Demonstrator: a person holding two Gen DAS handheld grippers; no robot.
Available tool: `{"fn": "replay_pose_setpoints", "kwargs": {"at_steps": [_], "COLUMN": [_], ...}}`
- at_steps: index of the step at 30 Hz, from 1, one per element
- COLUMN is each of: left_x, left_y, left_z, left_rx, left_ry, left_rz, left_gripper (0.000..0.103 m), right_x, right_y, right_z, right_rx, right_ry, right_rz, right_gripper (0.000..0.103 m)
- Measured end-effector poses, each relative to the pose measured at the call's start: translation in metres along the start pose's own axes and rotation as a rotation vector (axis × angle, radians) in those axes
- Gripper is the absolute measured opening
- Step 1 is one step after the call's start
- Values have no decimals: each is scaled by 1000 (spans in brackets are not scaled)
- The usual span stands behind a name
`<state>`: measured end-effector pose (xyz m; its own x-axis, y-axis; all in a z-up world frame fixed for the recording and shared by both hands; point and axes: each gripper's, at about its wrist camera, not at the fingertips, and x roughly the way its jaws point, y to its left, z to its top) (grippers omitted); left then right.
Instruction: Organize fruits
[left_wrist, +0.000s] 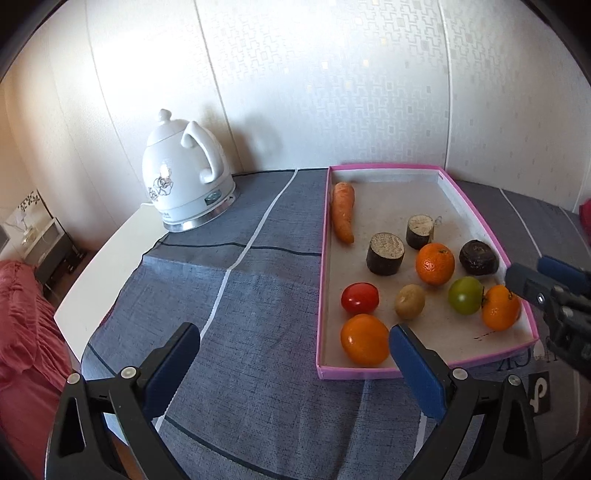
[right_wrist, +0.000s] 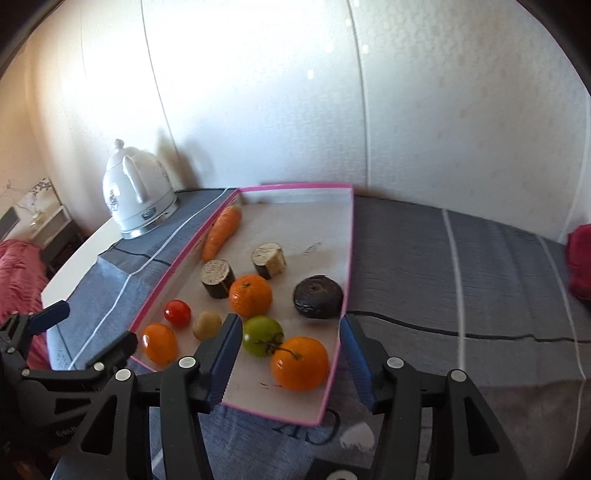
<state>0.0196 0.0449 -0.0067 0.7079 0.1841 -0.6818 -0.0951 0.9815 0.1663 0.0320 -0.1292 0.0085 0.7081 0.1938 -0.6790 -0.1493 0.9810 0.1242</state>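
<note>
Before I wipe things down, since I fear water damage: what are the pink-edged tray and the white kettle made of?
The pink-edged tray looks like matte cardboard: thin folded walls, scuffed floor. The white kettle looks like glazed ceramic, glossy with printed flowers, on a shiny metal base ring.

red object (right_wrist: 580, 258): cut by right edge, can't identify
right hand-held gripper (left_wrist: 532, 282): in left wrist view mostly out of frame, fingers half seen
tray (right_wrist: 334, 363) near wall: partly behind gripper fingers
tray marks (right_wrist: 271, 385): too small to read
tablecloth print (left_wrist: 517, 363): cut off, unreadable
</note>
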Motion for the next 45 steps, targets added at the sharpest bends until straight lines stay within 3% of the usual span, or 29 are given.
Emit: {"fn": "replay_pose_setpoints", "kwargs": {"at_steps": [2,11,45], "left_x": [1,4,3], "left_y": [3,8,2], "left_z": [1,0,-2], "left_rx": [-22,-76,-90], "left_ry": [3,17,5], "left_rz": [-3,-26,-58], "left_gripper": [102,102,102], "right_x": [-2,0,5], "right_y": [2,21,16], "right_z": [-4,-11,-15], "right_rx": [-7,-91,-36], "right_ry": [-16,-37,-7], "right_rz": [-29,-35,-15], "right_gripper": [63,63,63]}}
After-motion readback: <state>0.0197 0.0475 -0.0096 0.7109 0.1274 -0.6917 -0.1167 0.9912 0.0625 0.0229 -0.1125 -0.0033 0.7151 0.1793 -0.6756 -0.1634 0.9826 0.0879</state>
